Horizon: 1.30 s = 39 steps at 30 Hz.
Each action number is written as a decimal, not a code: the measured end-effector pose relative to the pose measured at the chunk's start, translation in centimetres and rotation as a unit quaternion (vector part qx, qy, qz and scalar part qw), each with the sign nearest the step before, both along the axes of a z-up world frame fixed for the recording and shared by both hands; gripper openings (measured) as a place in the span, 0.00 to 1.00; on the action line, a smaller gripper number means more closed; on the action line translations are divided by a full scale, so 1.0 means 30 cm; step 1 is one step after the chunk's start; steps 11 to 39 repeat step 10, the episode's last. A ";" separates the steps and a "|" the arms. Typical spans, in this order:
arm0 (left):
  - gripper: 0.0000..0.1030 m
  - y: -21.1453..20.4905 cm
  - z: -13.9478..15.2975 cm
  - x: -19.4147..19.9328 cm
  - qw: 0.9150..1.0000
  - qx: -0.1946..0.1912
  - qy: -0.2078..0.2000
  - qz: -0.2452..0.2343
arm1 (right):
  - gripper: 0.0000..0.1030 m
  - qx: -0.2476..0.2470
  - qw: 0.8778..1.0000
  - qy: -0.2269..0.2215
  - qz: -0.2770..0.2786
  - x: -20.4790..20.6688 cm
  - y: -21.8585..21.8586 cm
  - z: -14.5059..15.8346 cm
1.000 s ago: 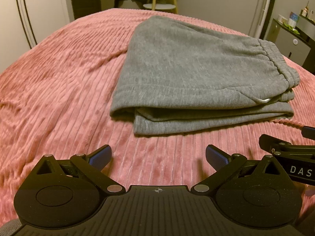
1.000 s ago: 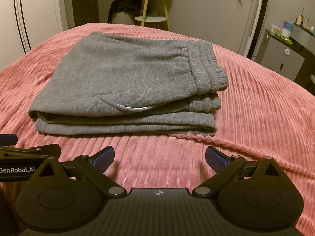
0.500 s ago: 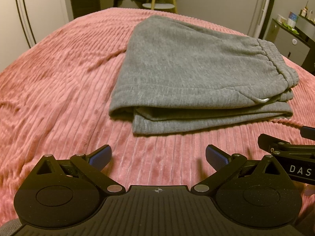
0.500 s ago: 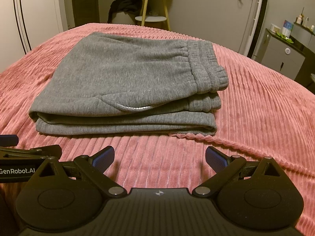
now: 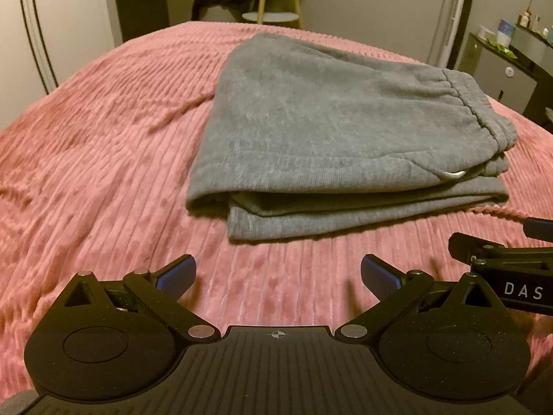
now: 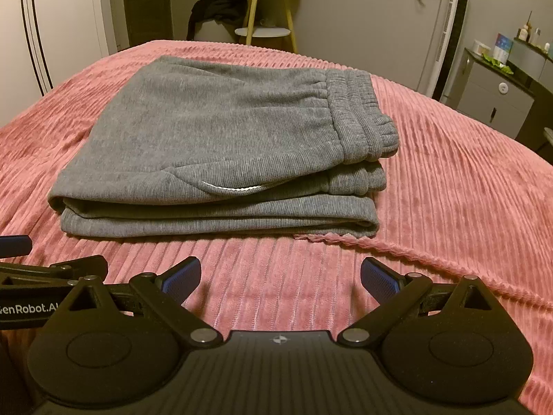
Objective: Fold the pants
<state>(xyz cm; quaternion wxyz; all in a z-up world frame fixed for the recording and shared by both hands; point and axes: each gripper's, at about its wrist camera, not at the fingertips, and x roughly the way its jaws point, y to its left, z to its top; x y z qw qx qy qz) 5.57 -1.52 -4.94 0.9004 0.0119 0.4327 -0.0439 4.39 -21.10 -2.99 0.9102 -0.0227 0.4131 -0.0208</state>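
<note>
Hand-held gripper [image 6: 280,278] — ribbed grey pants [image 6: 221,145]

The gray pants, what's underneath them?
The folded gray sweatpants lie on a pink ribbed blanket, which spreads out on every side. Lower folded layers of the pants peek out along the near edge. The blanket right under them is covered, so anything there can't be seen.

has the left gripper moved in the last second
Yes, slightly. In its own view the grey pants and side table sit a little lower and the frame is blurred, so the left gripper tipped or shifted.
</note>
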 end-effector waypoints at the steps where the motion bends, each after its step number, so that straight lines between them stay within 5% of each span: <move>1: 1.00 -0.001 0.000 0.000 1.000 0.002 -0.002 0.000 | 0.96 0.000 1.000 0.000 0.000 0.000 0.000 0.000; 39: 1.00 0.000 0.000 0.000 1.000 0.009 -0.004 0.000 | 0.96 -0.001 1.000 0.001 -0.002 0.000 -0.002 0.001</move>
